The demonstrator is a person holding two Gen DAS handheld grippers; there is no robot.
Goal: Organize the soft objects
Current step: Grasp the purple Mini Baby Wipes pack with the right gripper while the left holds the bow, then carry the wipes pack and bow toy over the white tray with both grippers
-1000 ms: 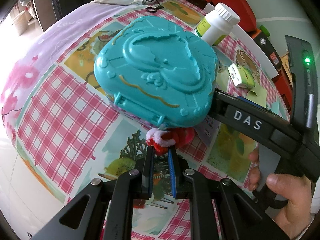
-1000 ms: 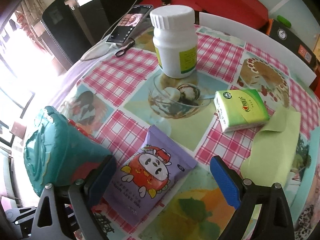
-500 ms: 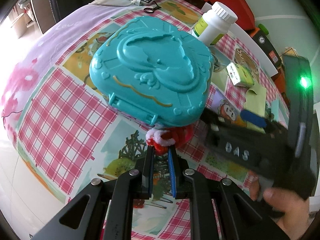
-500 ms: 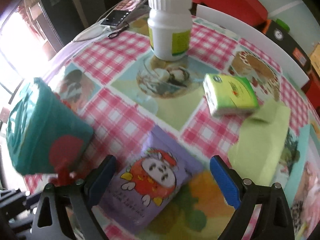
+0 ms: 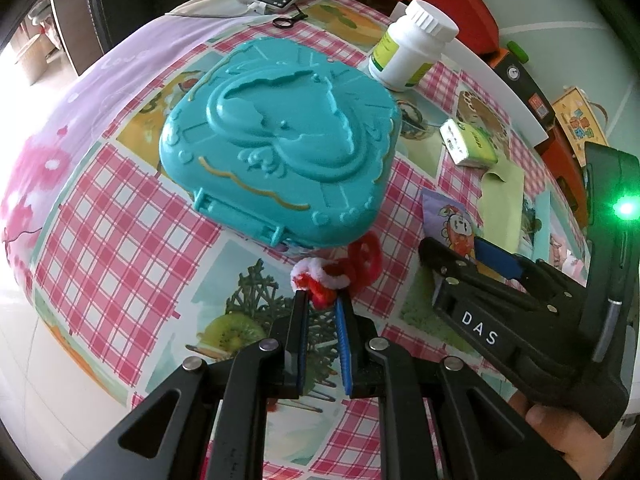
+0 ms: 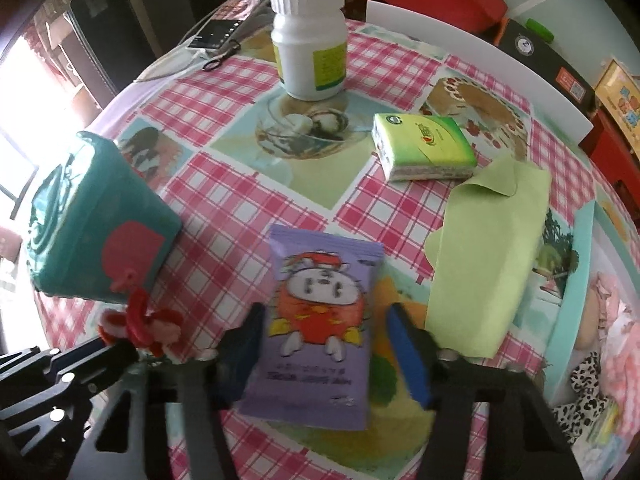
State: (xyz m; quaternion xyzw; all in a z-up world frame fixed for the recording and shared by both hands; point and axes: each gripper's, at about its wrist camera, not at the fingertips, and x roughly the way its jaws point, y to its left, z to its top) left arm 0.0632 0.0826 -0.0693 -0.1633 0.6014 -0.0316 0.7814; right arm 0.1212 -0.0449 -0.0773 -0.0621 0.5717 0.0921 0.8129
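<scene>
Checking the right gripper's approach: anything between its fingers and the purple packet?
Nothing visible. The right gripper is open with the purple packet lying between its fingers. The green cloth lies beside it on the right, and the left gripper, shut on the red-and-white pipe cleaner, is off to the left.

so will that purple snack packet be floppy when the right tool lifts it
Probably: the purple packet looks like a thin, flat pouch, so it may sag and crinkle. Its glossy film could slip between the open right tool fingers. Likely light.
</scene>
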